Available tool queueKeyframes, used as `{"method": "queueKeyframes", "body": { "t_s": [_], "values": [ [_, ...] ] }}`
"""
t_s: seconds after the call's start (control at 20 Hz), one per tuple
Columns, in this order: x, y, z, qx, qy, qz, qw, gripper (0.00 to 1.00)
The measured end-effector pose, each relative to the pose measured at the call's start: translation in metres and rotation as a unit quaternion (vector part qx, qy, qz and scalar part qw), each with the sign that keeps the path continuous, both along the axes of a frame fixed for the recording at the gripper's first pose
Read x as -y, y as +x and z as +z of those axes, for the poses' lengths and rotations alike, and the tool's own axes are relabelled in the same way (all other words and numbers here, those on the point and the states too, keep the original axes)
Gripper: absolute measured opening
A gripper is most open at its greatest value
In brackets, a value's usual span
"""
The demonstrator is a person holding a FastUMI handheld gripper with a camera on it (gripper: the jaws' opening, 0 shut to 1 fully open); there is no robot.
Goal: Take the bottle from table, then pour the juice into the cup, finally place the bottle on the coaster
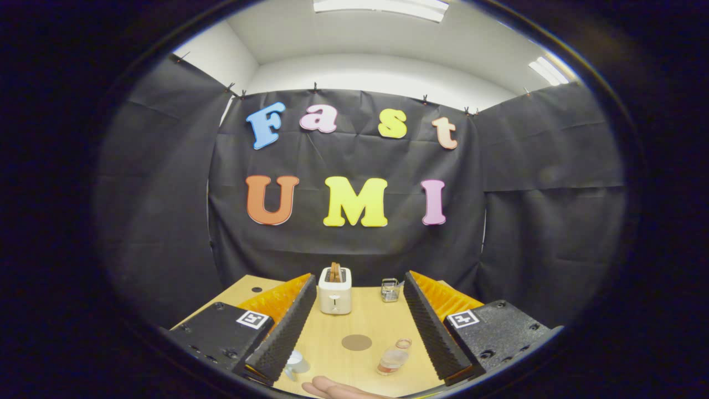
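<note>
bottle [394, 358] between wide-spread gripper [357, 327] fingers

- A pale translucent cup [297, 363], near the wooden table's [365, 327] front edge, was partly hidden behind the left finger [279, 332].
- A person's hand [338, 389] was cut off below.

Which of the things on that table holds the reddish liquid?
The small clear bottle, standing upright between the open gripper fingers, near the right one. The white cup by the left finger, the toaster and the wire rack beyond show none.
</note>
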State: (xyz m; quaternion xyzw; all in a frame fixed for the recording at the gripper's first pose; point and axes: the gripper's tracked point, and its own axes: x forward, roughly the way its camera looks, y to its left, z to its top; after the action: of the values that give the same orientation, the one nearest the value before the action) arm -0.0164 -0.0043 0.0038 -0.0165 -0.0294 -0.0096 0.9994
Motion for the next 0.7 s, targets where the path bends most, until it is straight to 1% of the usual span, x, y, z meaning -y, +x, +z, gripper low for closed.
{"method": "queueKeyframes", "body": {
  "t_s": [0.4, 0.7],
  "values": [
    [0.001, 0.001, -0.010, -0.005, 0.001, 0.005, 1.000, 1.00],
    [0.011, 0.009, -0.025, -0.004, -0.003, -0.002, 1.000, 1.00]
  ]
}}
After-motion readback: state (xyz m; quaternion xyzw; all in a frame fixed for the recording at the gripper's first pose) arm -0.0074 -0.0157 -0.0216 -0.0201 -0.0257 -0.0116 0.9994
